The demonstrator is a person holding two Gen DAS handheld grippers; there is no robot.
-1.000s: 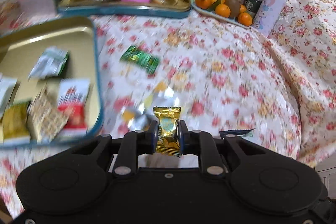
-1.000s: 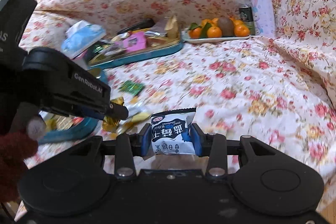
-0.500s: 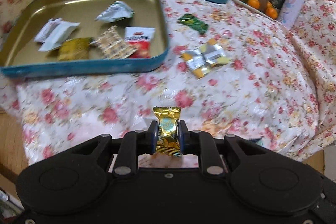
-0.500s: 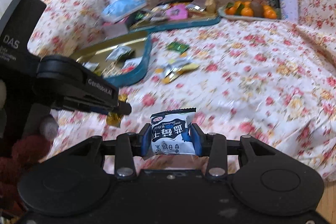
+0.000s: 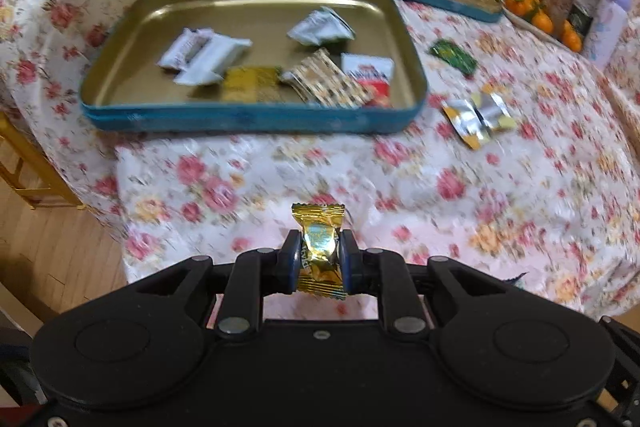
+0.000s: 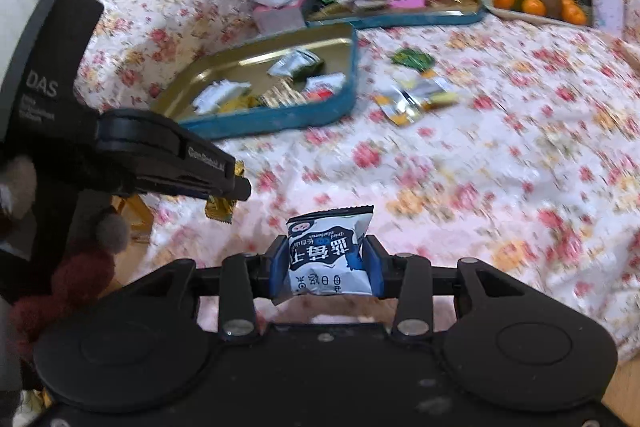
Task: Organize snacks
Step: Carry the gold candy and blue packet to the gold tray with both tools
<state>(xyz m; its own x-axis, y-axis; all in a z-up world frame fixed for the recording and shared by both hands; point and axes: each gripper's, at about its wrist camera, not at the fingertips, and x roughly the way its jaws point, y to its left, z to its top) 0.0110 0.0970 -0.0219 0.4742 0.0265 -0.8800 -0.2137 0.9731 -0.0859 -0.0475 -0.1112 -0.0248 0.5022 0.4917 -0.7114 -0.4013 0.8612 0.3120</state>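
The left gripper (image 5: 319, 259) is clenched on a small gold foil-wrapped candy (image 5: 319, 251), which stands upright between the two blue-padded fingers (image 5: 291, 255); its crimped top edge sticks out above the pads and its lower edge hangs just below them. In the right wrist view the same left gripper (image 6: 230, 193) reaches in from the side, with the gold candy (image 6: 219, 207) hanging at its tip.

The right gripper (image 6: 325, 264) is clenched on a white and dark blue snack packet with printed characters (image 6: 328, 253). The packet sits squarely between the blue fingers (image 6: 278, 263), pinched at its sides, its sealed top edge rising above them.

The landmark is the shallow rectangular tin tray with a gold inside and a blue outer wall (image 5: 248, 119), lying on the floral cloth (image 5: 500, 195). Both held snacks hover over the cloth on the near side of this tray, well apart from it. Inside the tray lie several wrapped snacks, among them white packets (image 5: 204, 55), a gold patterned wrapper (image 5: 328, 83) and a red and white packet (image 5: 370, 77).

Just beside the tray, on the cloth, lies a silver and yellow foil wrapper (image 5: 478, 115), and near it a small green packet (image 5: 454, 53). Beyond the tray stands a second blue-walled tray heaped with mixed snacks (image 5: 440, 1), and farther along a plate of oranges (image 5: 540, 17) next to a pale lilac bottle (image 5: 608, 19).
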